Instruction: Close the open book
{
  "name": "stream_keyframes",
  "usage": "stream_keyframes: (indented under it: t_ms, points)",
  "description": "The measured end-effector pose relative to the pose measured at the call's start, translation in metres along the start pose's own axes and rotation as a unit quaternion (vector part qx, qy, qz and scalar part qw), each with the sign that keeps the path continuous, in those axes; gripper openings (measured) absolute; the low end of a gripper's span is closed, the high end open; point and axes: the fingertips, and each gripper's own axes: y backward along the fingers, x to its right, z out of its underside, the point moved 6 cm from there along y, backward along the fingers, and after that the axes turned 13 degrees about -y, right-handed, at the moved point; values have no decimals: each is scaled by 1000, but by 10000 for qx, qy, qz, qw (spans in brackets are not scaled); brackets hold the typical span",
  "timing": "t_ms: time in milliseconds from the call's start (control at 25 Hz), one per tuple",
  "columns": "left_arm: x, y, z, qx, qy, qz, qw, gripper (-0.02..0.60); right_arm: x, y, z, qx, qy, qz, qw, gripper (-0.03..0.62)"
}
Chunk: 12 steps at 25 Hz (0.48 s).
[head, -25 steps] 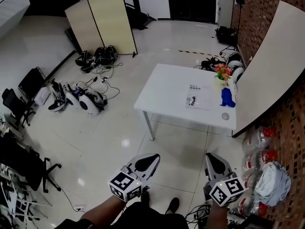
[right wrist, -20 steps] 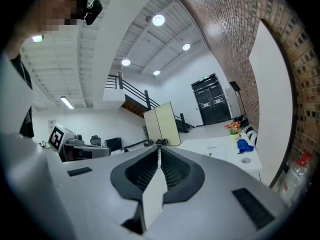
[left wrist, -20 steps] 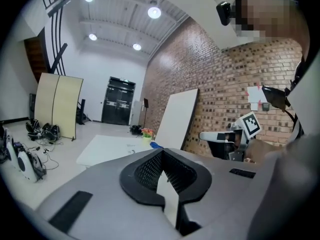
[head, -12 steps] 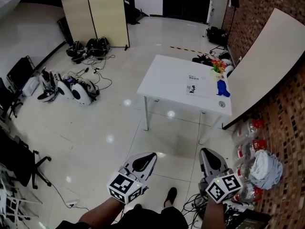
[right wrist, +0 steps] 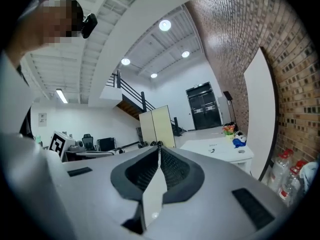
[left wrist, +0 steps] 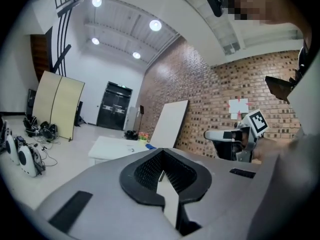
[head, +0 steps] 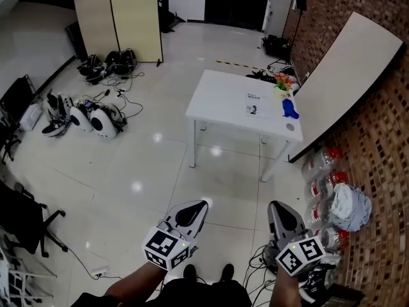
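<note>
A large hall with a glossy white tiled floor fills the head view. A brick wall runs up the 3 o'clock side with a long pale board leaning on it, and a two-panel folding screen stands at 11 o'clock. The white table on thin legs sits at about 1 o'clock, well apart from the left claw and right claw down at 6 o'clock. White rounded gear with cables lies on the floor at 9 o'clock, and clear plastic bottles sit at 4 o'clock by the bricks. The open book lies flat near the table's 3 o'clock end, its white pages carrying dark print too small to read. A blue thing is just beside it at 3 o'clock and flowers at 1 o'clock, both too small to make out further. Only the gripper views show the round ceiling lamps; there the table is a small slab and the book barely shows. Both claws are grey shells with ribbed black pads, each with its jaws pressed together on nothing. The person's forearms are cut off by the bottom edge.
</note>
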Motion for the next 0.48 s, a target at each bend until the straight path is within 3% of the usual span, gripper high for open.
stream_keyframes:
  t_ms: [480]
  points:
    - [100, -6, -40, 239, -227, 135, 9994, -5, 13, 105, -14, 57, 187, -102, 9998, 14]
